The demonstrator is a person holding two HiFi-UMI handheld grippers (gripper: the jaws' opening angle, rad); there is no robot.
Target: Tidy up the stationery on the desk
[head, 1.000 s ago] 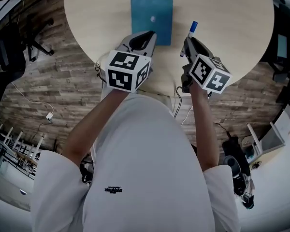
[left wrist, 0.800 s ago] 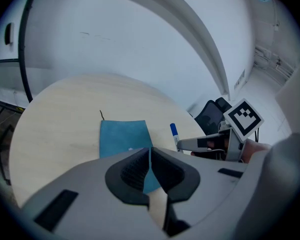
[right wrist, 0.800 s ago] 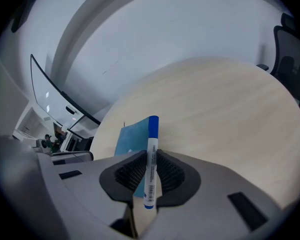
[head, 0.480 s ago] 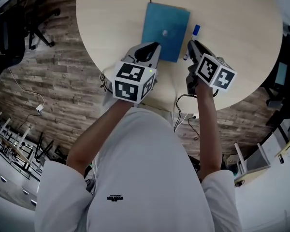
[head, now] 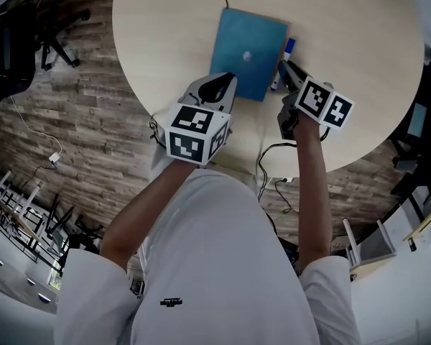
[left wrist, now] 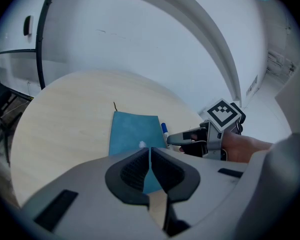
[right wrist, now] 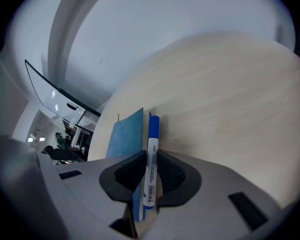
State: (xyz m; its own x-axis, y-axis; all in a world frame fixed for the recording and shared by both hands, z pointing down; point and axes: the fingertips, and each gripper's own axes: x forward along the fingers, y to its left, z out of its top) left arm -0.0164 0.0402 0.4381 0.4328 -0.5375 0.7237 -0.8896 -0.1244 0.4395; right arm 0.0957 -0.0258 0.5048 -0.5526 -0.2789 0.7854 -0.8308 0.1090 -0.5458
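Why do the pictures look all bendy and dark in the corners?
Head view: a wide lens bulges the round table. Left gripper view: black corners, curved wall lines. Right gripper view: the same dark ring, yet the blue marker looks sharp.

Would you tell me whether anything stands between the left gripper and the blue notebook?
Nothing visible does. The left gripper, jaws shut and empty, points straight at the near edge of the notebook. The marker, held in the right gripper, sits along the notebook's right edge, off that line.
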